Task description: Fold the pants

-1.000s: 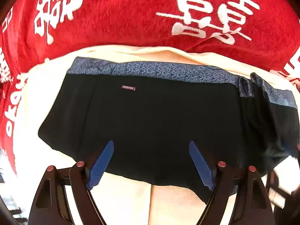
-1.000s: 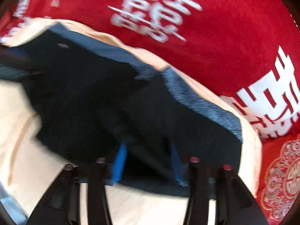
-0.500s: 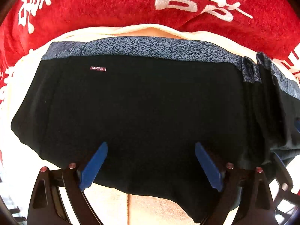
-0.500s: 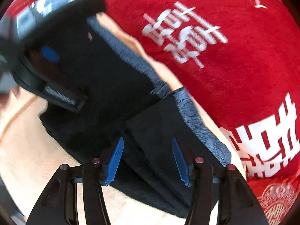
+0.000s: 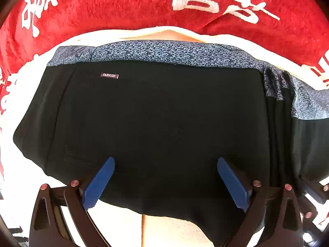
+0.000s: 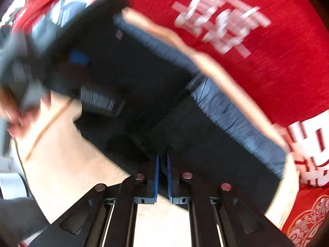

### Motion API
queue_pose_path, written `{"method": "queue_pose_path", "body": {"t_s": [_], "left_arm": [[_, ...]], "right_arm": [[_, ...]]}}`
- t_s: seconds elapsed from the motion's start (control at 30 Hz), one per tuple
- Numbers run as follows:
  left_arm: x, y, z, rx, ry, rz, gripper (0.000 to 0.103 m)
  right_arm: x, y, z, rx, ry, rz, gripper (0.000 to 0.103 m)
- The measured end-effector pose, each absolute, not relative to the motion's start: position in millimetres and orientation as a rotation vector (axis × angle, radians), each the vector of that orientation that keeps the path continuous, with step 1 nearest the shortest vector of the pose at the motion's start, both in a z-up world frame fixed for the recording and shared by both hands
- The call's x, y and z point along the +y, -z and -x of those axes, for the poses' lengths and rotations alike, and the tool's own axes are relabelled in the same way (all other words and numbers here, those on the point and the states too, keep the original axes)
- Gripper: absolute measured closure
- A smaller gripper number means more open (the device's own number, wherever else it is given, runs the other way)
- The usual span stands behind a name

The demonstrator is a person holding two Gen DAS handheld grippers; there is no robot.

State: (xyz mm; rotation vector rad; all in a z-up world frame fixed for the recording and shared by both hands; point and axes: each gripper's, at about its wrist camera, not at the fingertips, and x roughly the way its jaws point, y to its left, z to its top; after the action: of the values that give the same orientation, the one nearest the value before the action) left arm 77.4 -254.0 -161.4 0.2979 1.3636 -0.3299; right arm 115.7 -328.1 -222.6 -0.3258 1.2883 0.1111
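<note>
Black pants (image 5: 164,123) with a speckled blue-grey waistband (image 5: 164,53) and a small "FASHION" label (image 5: 109,75) lie folded on a cream cloth (image 5: 174,230). My left gripper (image 5: 165,160) hovers just above their near half, pointing steeply down. Its jaws are still opening, spread wide, with nothing pinched between the blue pads (image 5: 98,183). In the blurred right wrist view, my right gripper (image 6: 162,158) is closing. Its pads are almost together on the near edge of a folded layer of the pants (image 6: 205,144). The left gripper (image 6: 78,57) shows as a dark blur at upper left.
A red blanket (image 5: 123,4) with white characters lies under the cream cloth and fills the far side. A second fold of the pants with waistband (image 5: 304,103) bunches at the right. A person's hand (image 6: 12,113) shows blurred at the left edge.
The left gripper sank closer to the pants and its jaws spread wider. The right gripper's jaws went from half open to nearly together on the fold's edge, and its view swung.
</note>
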Motion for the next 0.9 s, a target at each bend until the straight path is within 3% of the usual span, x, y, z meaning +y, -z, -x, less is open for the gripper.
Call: {"method": "queue_pose_path", "body": {"t_s": [0.07,0.13,0.2,0.23,0.33,0.37,0.4,0.43,0.47,0.57,0.7,0.9], "left_arm": [[-253.0,158.8,-79.6,1.366,0.324,-0.31,0.002],[-255.4,152.0,-81.9,1.365,0.316,-0.321,0.002],[-259.9,135.6,-80.4,1.344,0.334,-0.31,0.002],[-265.1,126.3,-78.7,1.328,0.348,-0.316,0.002],[-292.8,97.7,-70.9,1.278,0.426,-0.335,0.002],[-306.7,88.2,-67.5,1.26,0.464,-0.335,0.002],[-317.7,82.7,-65.1,1.249,0.493,-0.336,0.002],[-331.4,78.3,-62.2,1.24,0.525,-0.337,0.002],[-344.4,76.6,-59.7,1.236,0.551,-0.337,0.002],[-382.5,91.4,-54.4,1.262,0.597,-0.355,0.002],[-397.4,149.3,-40.6,1.395,0.529,-0.427,0.002],[-371.3,123.5,-24.4,1.354,0.494,-0.417,0.002]], "right_arm": [[-323.8,211.9,-115.0,1.248,-0.089,0.353,0.089],[-326.8,192.0,-115.0,1.247,-0.077,0.326,0.079],[-336.7,165.8,-111.2,1.241,-0.102,0.238,0.05],[-348.0,146.4,-107.5,1.219,-0.087,0.172,0.047],[-398.8,105.2,-100.9,1.188,0.041,-0.027,0.047],[-425.3,96.1,-99.8,1.193,0.103,-0.126,0.052],[-446.4,92.1,-99.1,1.196,0.141,-0.208,0.061],[-472.5,89.7,-95.9,1.199,0.178,-0.307,0.082],[-495.9,90.2,-91.8,1.21,0.22,-0.38,0.086],[-535.6,94.2,-80.3,1.203,0.271,-0.493,0.086],[-540.4,118.5,-66.6,1.269,0.199,-0.585,0.086],[-519.9,105.2,-12.6,1.247,0.141,-0.735,0.085]]}}
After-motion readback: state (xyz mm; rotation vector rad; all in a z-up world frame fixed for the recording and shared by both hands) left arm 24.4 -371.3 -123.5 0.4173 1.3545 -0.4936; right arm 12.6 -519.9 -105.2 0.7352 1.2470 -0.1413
